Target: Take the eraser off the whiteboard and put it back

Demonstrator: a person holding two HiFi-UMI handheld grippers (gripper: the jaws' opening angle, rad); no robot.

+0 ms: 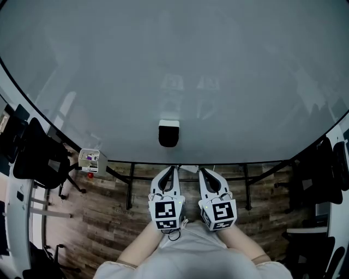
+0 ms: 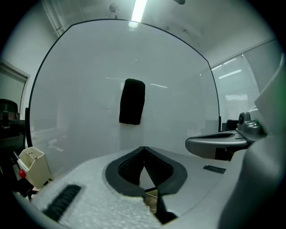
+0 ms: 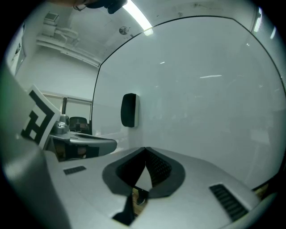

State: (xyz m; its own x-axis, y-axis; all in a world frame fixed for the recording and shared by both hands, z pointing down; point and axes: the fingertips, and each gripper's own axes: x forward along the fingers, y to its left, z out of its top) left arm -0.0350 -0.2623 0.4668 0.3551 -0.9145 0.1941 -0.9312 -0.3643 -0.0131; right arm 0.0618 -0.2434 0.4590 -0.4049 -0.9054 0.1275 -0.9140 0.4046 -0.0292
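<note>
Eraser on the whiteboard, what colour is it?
The eraser is black with a white edge, clearest in the head view.

This looks like an office or meeting room: a large whiteboard (image 1: pixel 174 65) on a black metal stand fills most of the view, with black office chairs (image 1: pixel 35 158) at either side on a wood-plank floor (image 1: pixel 109 212). A ceiling strip light (image 2: pixel 138 11) and window blinds (image 2: pixel 234 100) fit that too.
</note>
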